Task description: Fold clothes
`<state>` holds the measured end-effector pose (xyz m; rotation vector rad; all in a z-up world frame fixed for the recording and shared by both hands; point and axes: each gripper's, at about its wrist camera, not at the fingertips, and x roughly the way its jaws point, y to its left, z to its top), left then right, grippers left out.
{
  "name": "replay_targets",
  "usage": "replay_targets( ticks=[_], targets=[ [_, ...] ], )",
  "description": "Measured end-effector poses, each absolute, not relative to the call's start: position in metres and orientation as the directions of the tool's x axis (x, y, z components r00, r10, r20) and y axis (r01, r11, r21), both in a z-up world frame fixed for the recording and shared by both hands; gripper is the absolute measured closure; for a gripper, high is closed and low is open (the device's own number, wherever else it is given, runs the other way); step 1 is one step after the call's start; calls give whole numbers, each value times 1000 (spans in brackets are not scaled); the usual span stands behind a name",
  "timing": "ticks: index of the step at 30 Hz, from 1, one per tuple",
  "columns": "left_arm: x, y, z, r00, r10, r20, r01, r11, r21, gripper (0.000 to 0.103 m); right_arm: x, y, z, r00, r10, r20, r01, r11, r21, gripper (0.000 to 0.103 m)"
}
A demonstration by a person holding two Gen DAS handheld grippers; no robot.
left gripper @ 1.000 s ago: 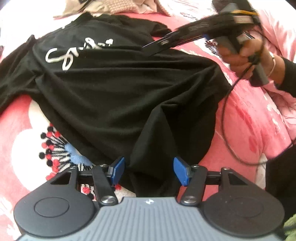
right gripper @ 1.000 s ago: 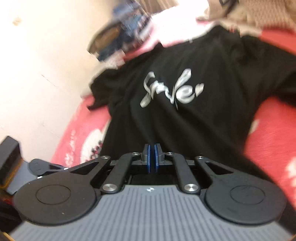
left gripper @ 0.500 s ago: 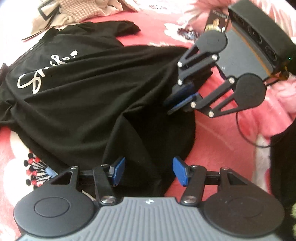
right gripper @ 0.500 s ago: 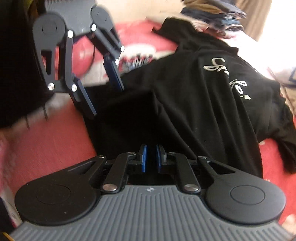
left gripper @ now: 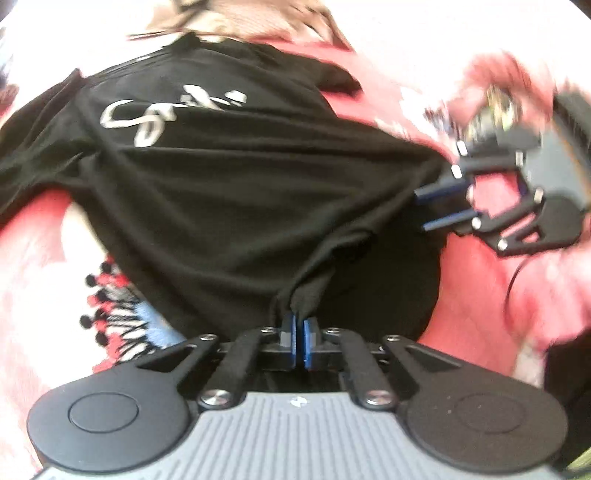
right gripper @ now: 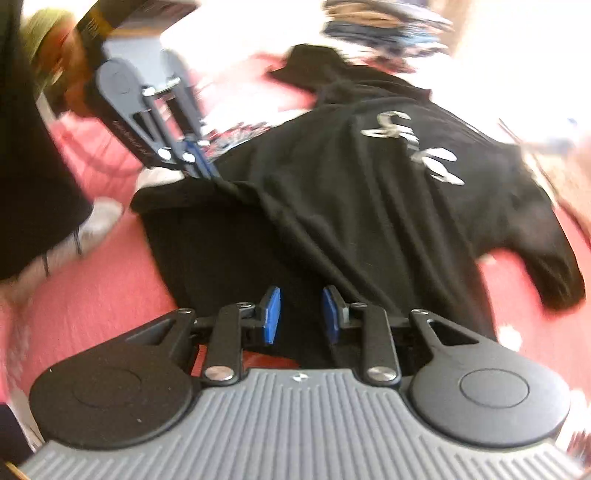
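A black T-shirt (left gripper: pixel 240 192) with white script lettering lies spread on a bed, front side up. My left gripper (left gripper: pixel 299 328) is shut on a bunched fold of its near hem, and the cloth pulls taut from the pads. In the right wrist view the same gripper (right gripper: pixel 207 171) shows pinching the hem at the upper left. My right gripper (right gripper: pixel 301 314) stands open at the shirt's (right gripper: pixel 369 206) hem edge, black cloth lying between and beyond its blue pads. The left wrist view shows the right gripper (left gripper: pixel 424 210) open at the shirt's right edge.
The shirt rests on a red and pink flowered bedspread (left gripper: pixel 480 288). Beige clothing (left gripper: pixel 236 14) is heaped beyond the collar. A blurred stack of blue clothes (right gripper: pixel 384 26) lies farther back. A person's dark sleeve (right gripper: pixel 33 166) fills the left side of the right wrist view.
My left gripper has shut on the near hem, which it straddled open before. My right gripper has gone from shut to open and come down to the shirt's edge.
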<state>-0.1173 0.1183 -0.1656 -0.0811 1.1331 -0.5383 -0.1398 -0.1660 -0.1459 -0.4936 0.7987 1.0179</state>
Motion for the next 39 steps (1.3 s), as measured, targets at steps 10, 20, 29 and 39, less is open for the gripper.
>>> replay_targets(
  ticks=[10, 20, 29, 39],
  targets=[
    [-91, 185, -186, 303, -459, -835, 123, 888, -443, 94, -67, -280, -158, 468, 507, -724, -334, 860, 387, 52],
    [-100, 145, -192, 213, -447, -869, 271, 881, -387, 46, -78, -301, -203, 375, 559, -740, -84, 815, 573, 44],
    [-119, 124, -185, 207, -407, -890, 327, 886, -329, 98, -105, -279, -191, 254, 546, -798, -161, 838, 522, 93],
    [-70, 206, -149, 344, -589, -731, 78, 794, -603, 98, -49, -310, -141, 309, 743, -594, -85, 644, 760, 99]
  ],
)
